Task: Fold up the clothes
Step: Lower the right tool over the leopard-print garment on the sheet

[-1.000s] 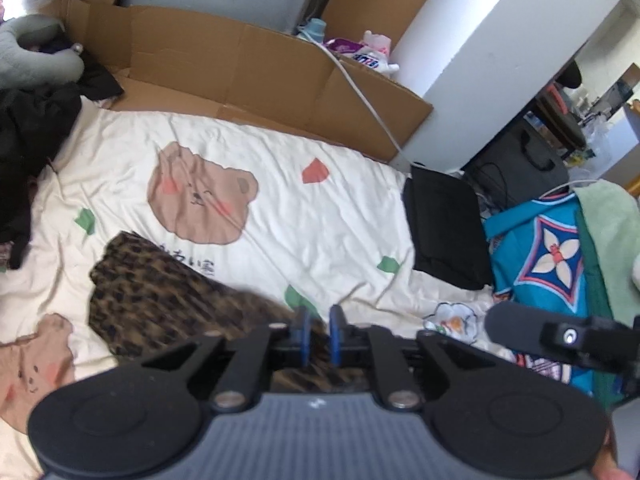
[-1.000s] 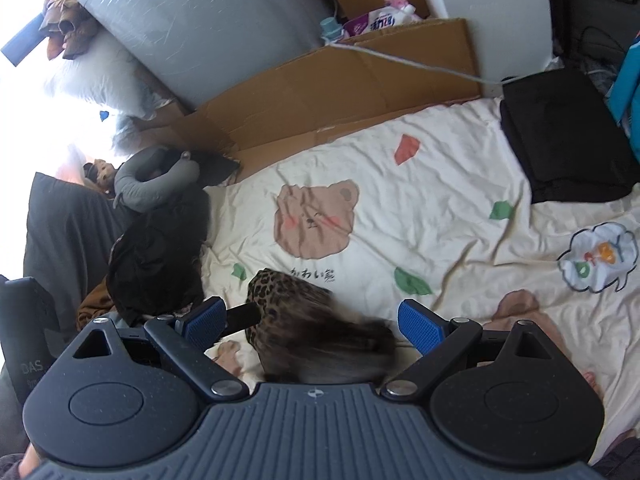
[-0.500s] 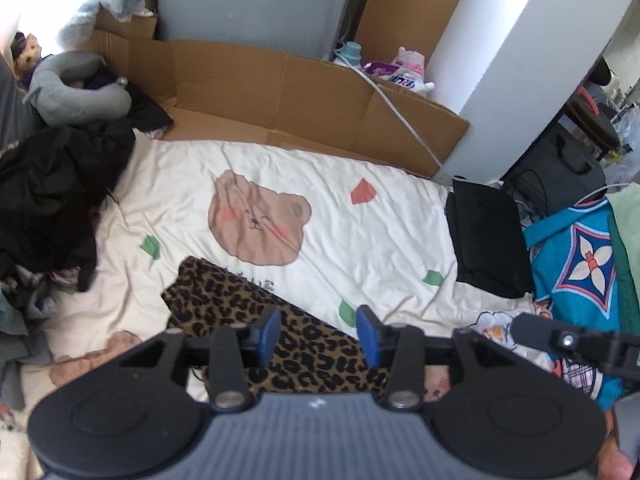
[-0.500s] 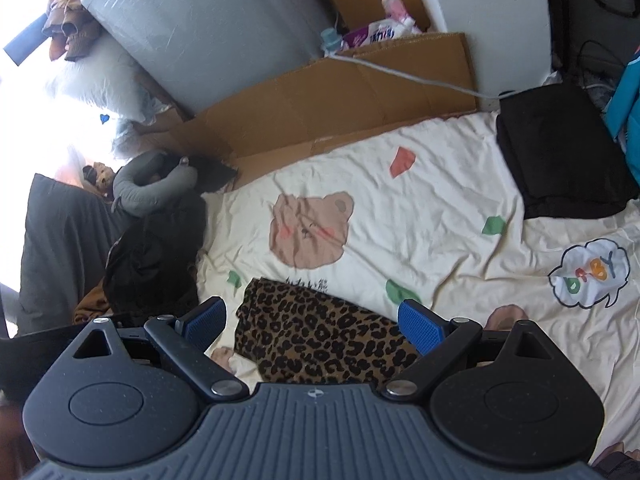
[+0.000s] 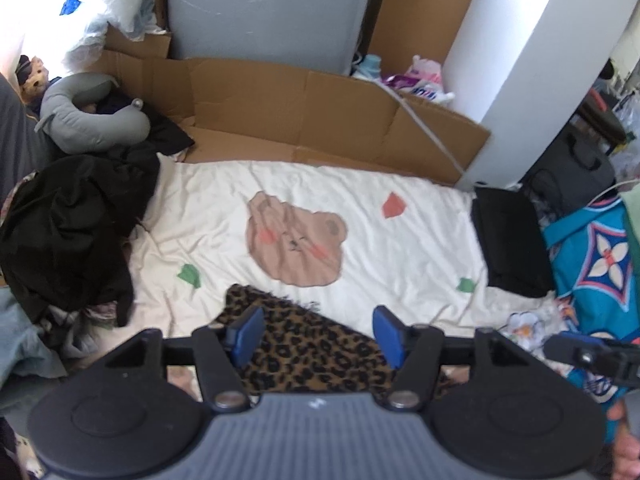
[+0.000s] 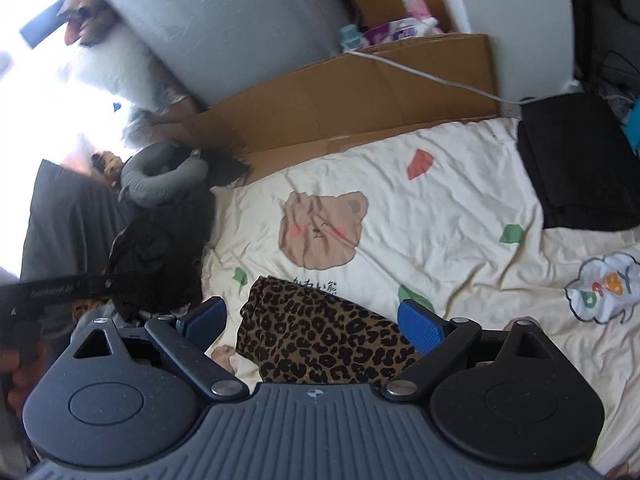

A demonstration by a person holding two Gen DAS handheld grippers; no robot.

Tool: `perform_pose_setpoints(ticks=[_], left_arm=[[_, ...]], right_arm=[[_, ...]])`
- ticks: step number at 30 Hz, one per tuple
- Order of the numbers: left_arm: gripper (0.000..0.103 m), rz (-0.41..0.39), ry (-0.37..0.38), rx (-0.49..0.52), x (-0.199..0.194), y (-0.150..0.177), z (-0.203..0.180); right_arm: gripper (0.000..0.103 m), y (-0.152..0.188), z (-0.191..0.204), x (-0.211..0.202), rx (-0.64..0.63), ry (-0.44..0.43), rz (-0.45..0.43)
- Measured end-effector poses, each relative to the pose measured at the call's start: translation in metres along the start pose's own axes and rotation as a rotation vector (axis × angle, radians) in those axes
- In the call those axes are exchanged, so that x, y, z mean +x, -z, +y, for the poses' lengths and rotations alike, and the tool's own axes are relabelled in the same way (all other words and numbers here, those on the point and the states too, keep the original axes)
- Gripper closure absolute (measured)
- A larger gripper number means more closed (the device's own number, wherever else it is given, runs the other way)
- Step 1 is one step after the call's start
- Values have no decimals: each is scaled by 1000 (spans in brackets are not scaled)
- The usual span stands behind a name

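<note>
**Spotter:** What have you got on the left wrist?

**Me:** My left gripper [image 5: 318, 336] hangs over the near edge of the bed, its blue pads [image 5: 248, 334] spread apart with nothing between them. Under it lies the leopard-print garment [image 5: 316, 354], bunched into a rough wedge on the cream bear-print sheet [image 5: 360, 216]. Its far edge points toward the big brown bear face [image 5: 296, 242] and stops just short of it.

**Spotter:** And the right?

**Me:** My right gripper [image 6: 312, 320] is wide open too and grips nothing. From that camera the leopard-print garment [image 6: 320, 332] sits between the two pads as seen, but lower down, flat on the sheet [image 6: 440, 216]; I see no contact. Printed characters show on the sheet right at the garment's far edge.

**Spotter:** What is around it?

**Me:** Left of the sheet is a heap of black clothing [image 5: 68, 236], with a grey neck pillow [image 5: 88, 122] behind it. Flattened cardboard [image 5: 304, 120] runs along the far side of the bed, with a white cable [image 5: 428, 132] draped over it. At the sheet's right end lies a folded black item [image 5: 508, 240], and beside that a turquoise patterned cloth [image 5: 592, 256]. In the left view the tip of the other gripper shows at the lower right edge.

**Spotter:** Is the garment folded?

**Me:** It looks doubled over, but I cannot tell how many layers.
</note>
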State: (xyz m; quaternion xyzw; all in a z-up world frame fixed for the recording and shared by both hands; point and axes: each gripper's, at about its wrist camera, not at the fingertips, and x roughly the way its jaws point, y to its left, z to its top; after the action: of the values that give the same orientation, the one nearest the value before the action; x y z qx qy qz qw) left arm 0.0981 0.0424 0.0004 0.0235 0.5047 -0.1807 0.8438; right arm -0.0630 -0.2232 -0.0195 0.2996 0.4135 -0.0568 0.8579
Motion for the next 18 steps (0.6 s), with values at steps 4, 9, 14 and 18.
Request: perform_pose_setpoints(ticks=[4, 9, 14, 18], left_arm=[[40, 21, 7, -5, 12, 2, 16], [39, 58, 16, 10, 25, 5, 26], [35, 115, 32, 27, 40, 5, 24], [35, 160, 46, 40, 52, 4, 22]], right_arm=[[13, 7, 3, 6, -34, 4, 9], [13, 15, 6, 16, -82, 19, 9], [13, 24, 3, 31, -112, 32, 25], [13, 34, 2, 52, -123, 53, 52]])
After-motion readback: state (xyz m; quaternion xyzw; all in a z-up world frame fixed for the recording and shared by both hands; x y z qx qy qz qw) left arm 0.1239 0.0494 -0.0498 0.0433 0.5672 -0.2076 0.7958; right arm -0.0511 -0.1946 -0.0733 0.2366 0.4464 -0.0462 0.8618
